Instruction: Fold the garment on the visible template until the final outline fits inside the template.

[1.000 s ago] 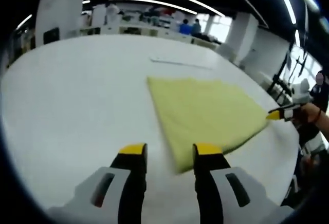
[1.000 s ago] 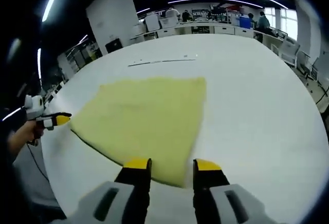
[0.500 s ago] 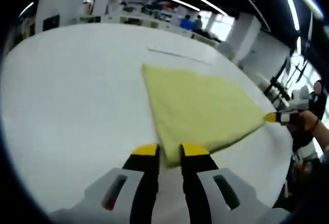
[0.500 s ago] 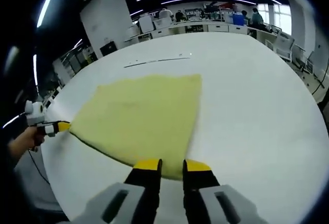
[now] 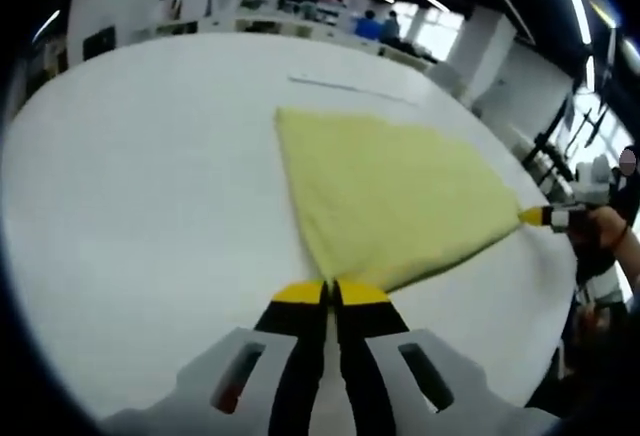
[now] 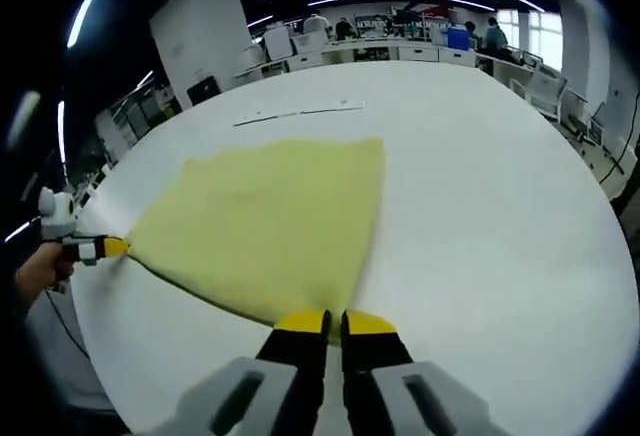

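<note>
Yellow-tipped and pressed together, the jaws of your left gripper (image 5: 331,294) are pinched on one near corner of the pale yellow cloth garment (image 5: 390,201), and in the right gripper view your right gripper (image 6: 333,322) is clamped the same way on the other near corner. You can see each tool from the other side too: the right gripper sits at the garment's far-right point in the left gripper view, held by your hand (image 5: 610,231), and the left gripper shows at the far-left point in the right gripper view.

The garment lies flat on the round white table (image 5: 140,176), spreading away from both grippers. The edge you hold runs straight from one gripper to the other, and that is the line the next move depends on: the rest of the cloth lies beyond that edge, toward the far side of the table, so a fold would most likely carry this held edge forward over the body of the garment. Neither hand is clearly nearer; the two grips sit at opposite ends of the same edge. Both grippers are held low, almost at the table surface, pointing inward along the cloth.

Past the garment's far edge a thin dark line (image 6: 298,113) lies on the table; I cannot tell whether it belongs to the template
</note>
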